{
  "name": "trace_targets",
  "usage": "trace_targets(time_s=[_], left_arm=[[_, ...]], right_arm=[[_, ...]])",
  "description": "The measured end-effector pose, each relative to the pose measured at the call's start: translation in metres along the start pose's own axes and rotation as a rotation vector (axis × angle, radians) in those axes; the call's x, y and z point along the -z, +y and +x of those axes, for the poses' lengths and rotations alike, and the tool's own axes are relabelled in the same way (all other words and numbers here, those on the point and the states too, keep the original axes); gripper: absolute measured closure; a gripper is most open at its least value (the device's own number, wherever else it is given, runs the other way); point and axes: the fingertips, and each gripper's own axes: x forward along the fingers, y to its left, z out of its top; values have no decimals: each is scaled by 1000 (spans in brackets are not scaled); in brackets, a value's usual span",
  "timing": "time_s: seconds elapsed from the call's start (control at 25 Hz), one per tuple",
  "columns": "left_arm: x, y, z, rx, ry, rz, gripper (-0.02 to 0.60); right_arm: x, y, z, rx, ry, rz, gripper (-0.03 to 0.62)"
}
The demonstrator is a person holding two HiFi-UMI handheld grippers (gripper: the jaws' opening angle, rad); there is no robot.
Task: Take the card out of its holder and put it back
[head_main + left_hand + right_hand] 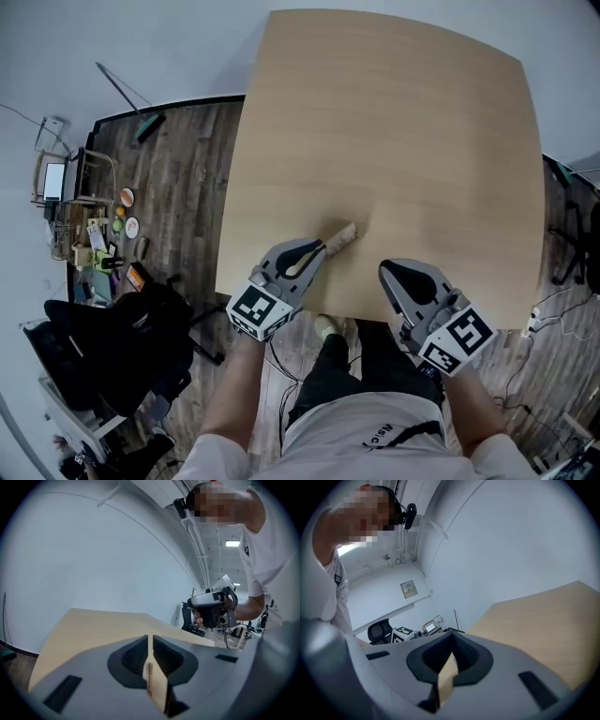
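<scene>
Light wooden table filled most of the head view, over a dark plank floor. Black office chair stood left of the table, near the person. Both tools were at the table's near edge, well apart from each other.

Left gripper: in its own view the jaws were clenched on a thin tan piece, seen edge-on between the pads. From the head camera the tan piece stuck out past the jaw tips, pointing far and right, low over the near table. Could not tell whether it was the card or its holder, nor whether it touched the wood.

Right gripper: jaws closed together with nothing between them, only table showing behind.
</scene>
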Motion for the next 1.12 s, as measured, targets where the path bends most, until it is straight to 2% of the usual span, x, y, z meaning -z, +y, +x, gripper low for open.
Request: trace_targets(time_s=[0.36,0.68,0.92,1.12], left_arm=[[-64,-31,-19,-9,-119,-27,555],[-123,-60,-54,-56,-204,-48,555],[-153,-80,-84,-127,-256,-90,555],[-168,-101,-104,-142,-278,-88,555]], right_arm=[[-31,38,9,-16,-47,-83,582],[-57,72,-1,-1,-92,-135,582],[-72,99,-9,10,-114,-169,582],[-82,123,-19,9,-149,-176,582]])
